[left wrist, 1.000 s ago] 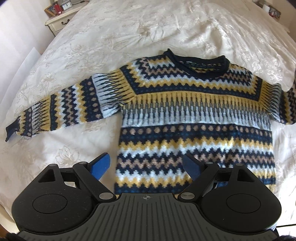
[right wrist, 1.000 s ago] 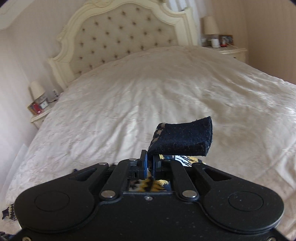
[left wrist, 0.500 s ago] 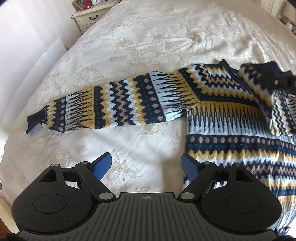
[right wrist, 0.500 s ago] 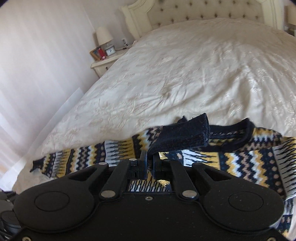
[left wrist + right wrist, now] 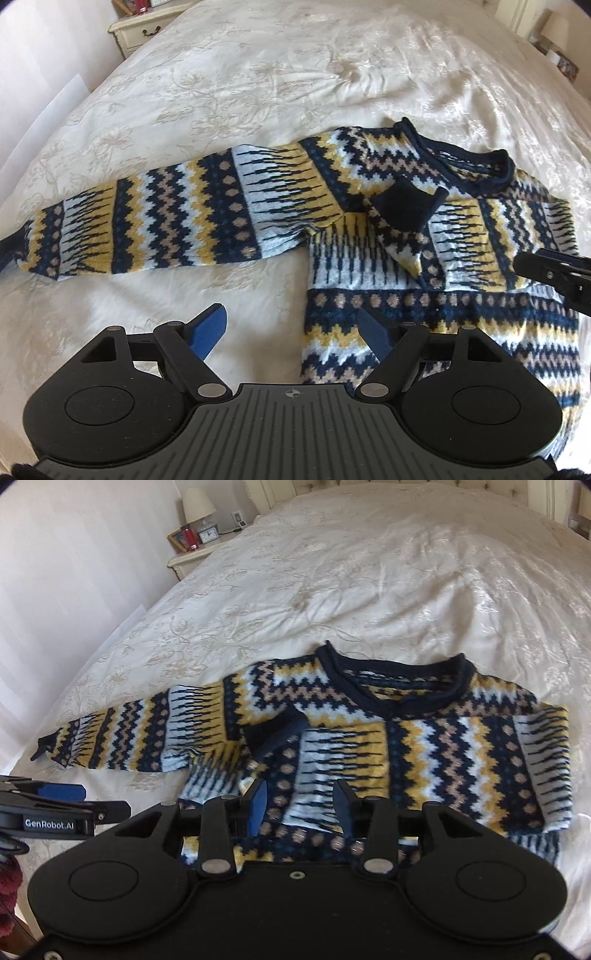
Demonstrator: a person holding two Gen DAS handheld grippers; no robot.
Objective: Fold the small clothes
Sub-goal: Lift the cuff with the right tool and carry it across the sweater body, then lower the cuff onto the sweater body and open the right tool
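A small knitted sweater (image 5: 399,236) in navy, yellow, white and tan zigzags lies face up on a cream bedspread (image 5: 258,74). Its right sleeve (image 5: 424,753) is folded across the chest, with the navy cuff (image 5: 406,206) near the collar. Its left sleeve (image 5: 155,225) lies stretched out flat to the left. My left gripper (image 5: 291,325) is open and empty, low over the bed at the sweater's lower left edge. My right gripper (image 5: 299,801) is open and empty, just above the folded sleeve. It shows at the right edge of the left wrist view (image 5: 554,273).
A bedside table (image 5: 195,554) with a lamp, a clock and a picture frame stands at the bed's far left. A tufted headboard (image 5: 369,483) is at the far end. The bed's left edge (image 5: 110,638) drops along a pale wall.
My right gripper carried the right sleeve over the chest, opened and let the cuff go. My left gripper shifted left, toward the outstretched left sleeve, and stayed open.
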